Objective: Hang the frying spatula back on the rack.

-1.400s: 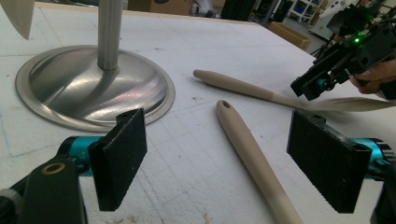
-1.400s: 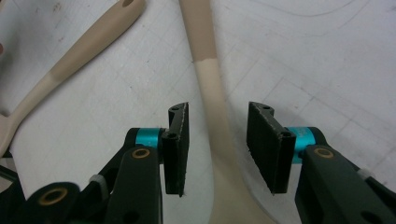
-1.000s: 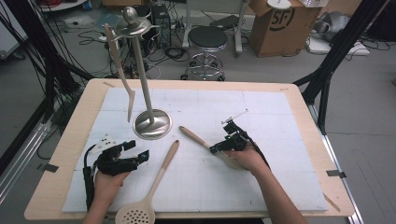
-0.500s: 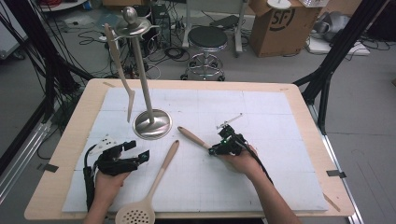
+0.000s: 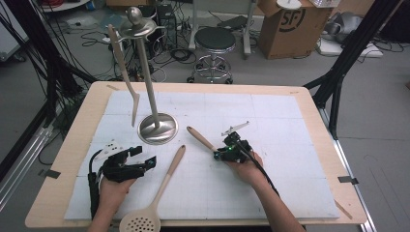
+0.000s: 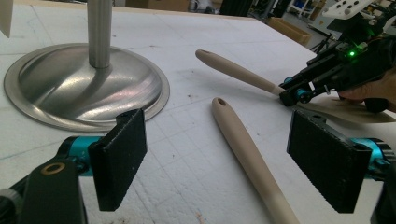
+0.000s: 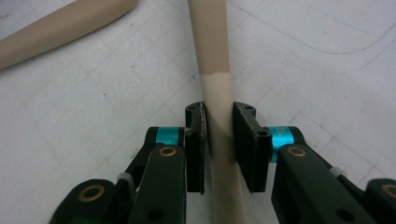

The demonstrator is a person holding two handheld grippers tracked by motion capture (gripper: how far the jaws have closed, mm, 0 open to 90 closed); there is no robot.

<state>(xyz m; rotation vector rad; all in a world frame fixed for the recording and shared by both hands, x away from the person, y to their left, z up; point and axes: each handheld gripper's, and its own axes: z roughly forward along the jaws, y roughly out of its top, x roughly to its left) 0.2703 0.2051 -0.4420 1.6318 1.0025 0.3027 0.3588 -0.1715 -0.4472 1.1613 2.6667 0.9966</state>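
Now right tongs (image 5: 226,153) low, level, jaws around tan handle (image 7: 215,60).

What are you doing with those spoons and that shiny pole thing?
A person holds a gripper in each hand at a white table. The right gripper has just been closing its jaws on the handle of a beige spatula that lies flat on the table. The left gripper is open, near the slotted spoon. Behind them is a metal stand with one utensil hanging on it.
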